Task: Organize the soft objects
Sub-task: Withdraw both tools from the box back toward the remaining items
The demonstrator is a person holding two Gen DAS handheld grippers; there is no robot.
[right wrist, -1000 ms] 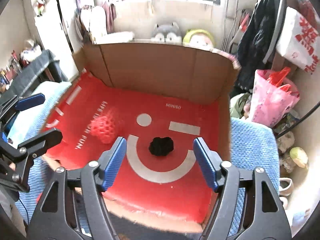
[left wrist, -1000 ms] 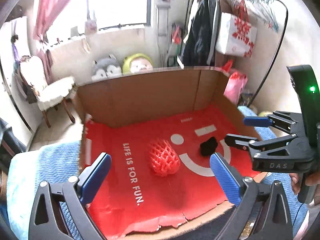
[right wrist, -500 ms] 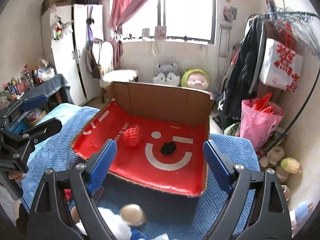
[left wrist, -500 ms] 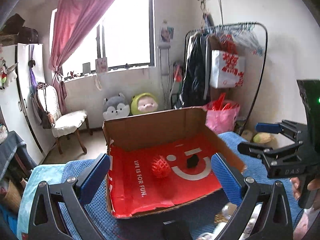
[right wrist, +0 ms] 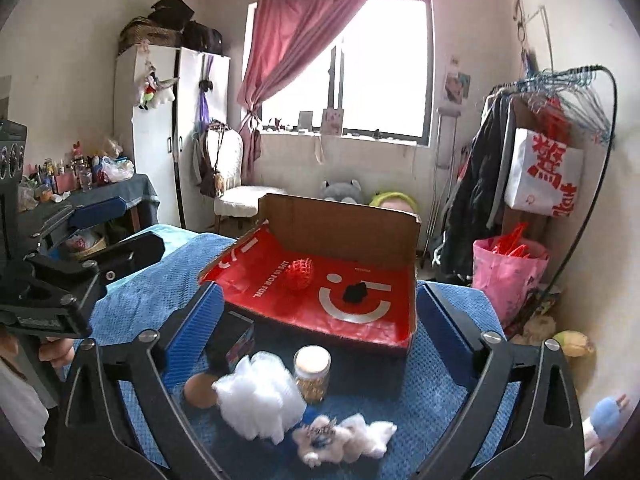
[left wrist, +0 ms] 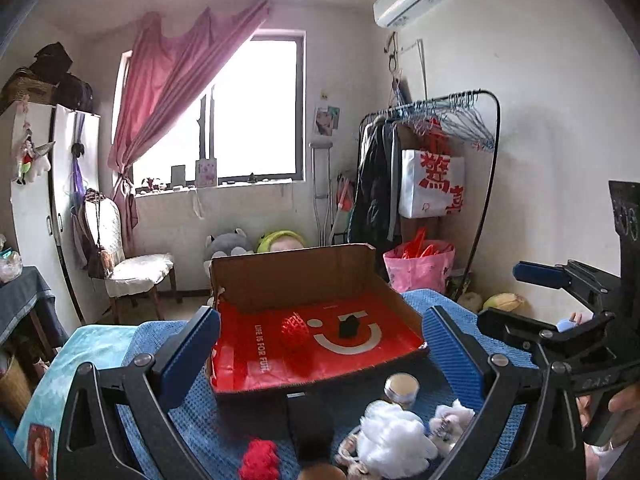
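R tool (right wrist: 316, 312) wide, jaws just opened, empty. White pouf (right wrist: 260, 394) lies at 7 o'clock below it, nearer R than L tool (left wrist: 320, 344), also wide.

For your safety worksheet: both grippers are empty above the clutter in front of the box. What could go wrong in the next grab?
1. The glass jar stands touching the white puff; grabbing the puff may topple it.
2. The right gripper and left gripper, both open, hang close together and could collide.
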